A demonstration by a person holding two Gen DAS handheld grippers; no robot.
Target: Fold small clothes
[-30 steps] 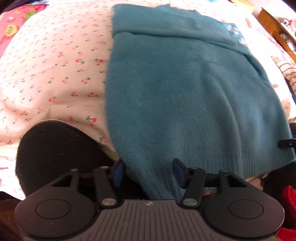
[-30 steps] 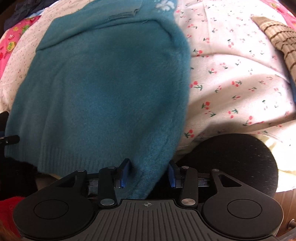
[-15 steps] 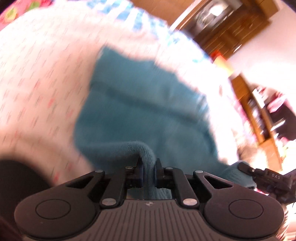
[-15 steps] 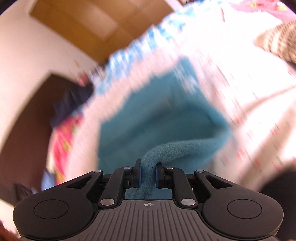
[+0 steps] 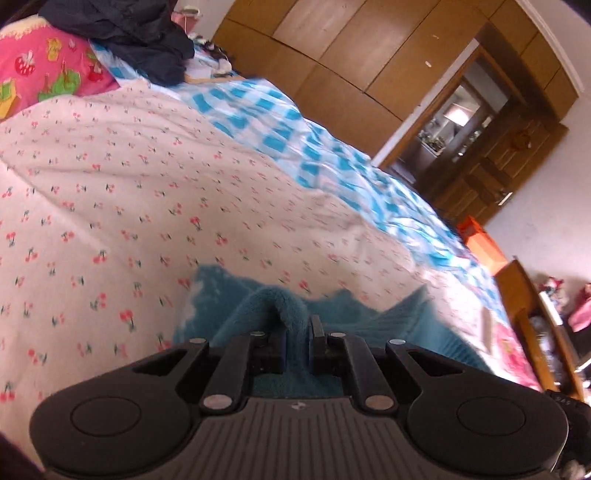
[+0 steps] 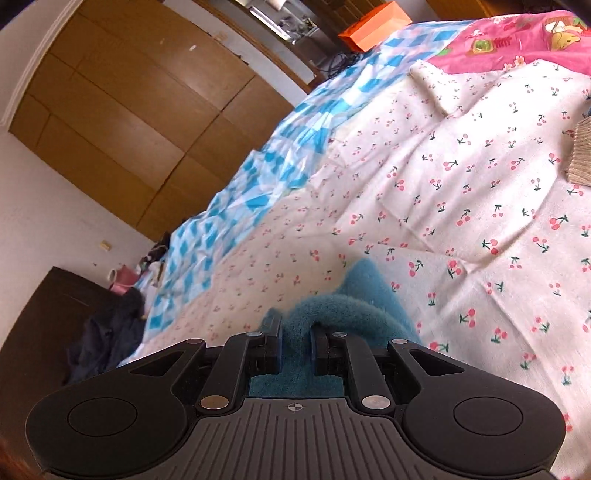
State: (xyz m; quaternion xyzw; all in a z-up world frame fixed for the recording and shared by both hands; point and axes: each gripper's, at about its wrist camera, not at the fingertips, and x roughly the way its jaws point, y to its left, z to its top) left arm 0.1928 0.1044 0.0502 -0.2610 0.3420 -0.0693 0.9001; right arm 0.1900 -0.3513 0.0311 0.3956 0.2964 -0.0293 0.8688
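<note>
A fuzzy teal sweater (image 5: pixel 236 306) lies on a bed with a white cherry-print cover (image 5: pixel 110 192). My left gripper (image 5: pixel 297 343) is shut on a bunched fold of the sweater's edge, which rises between the fingers. In the right wrist view my right gripper (image 6: pixel 296 345) is shut on another fold of the same sweater (image 6: pixel 354 295). Both views look low across the bed; most of the sweater is hidden under the grippers.
A blue-and-white checked sheet (image 5: pixel 314 147) lies beyond the cherry cover. Dark clothes (image 5: pixel 122 33) sit on a pink cushion (image 5: pixel 48 74) at the far left. A knitted beige garment (image 6: pixel 581 155) lies at the right. Wooden wardrobes (image 5: pixel 369 66) stand behind, an orange box (image 5: pixel 480 240) beside the bed.
Both grippers closed on the sweater's near hem, lifted it and carried it forward over the garment. The views tilted up from the flat sweater to the far side of the bed and the room.
</note>
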